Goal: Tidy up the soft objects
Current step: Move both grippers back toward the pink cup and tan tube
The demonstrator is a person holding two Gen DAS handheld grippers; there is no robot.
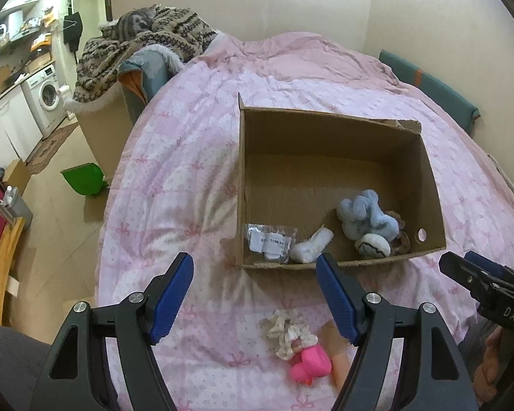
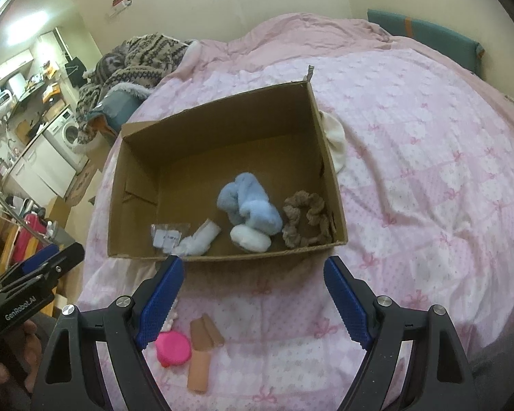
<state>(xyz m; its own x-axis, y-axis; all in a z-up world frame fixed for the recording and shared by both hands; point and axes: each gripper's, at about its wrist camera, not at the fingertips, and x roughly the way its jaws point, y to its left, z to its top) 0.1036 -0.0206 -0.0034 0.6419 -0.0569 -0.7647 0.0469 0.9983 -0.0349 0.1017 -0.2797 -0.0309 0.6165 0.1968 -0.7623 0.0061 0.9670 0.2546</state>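
Partly done: inside cardboard box point(image 2: 222, 144) already blue plush toy point(image 2: 248, 205), brown scrunchie point(image 2: 306, 219), white sock point(image 2: 198, 238). Left on bed point(image 2: 428, 171): cream scrunchie point(image 1: 289, 334), pink toy point(image 2: 173, 347), tan piece point(image 2: 202, 352). Left tongs point(image 1: 255, 294) and right tongs point(image 2: 253, 299) spread, pinching nothing.

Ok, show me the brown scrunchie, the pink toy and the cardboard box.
brown scrunchie point(image 2: 306, 219), right wrist view, on its ruffled ring.
pink toy point(image 2: 173, 347), right wrist view, on its rounded top.
cardboard box point(image 1: 325, 130), left wrist view, on its far inner wall.
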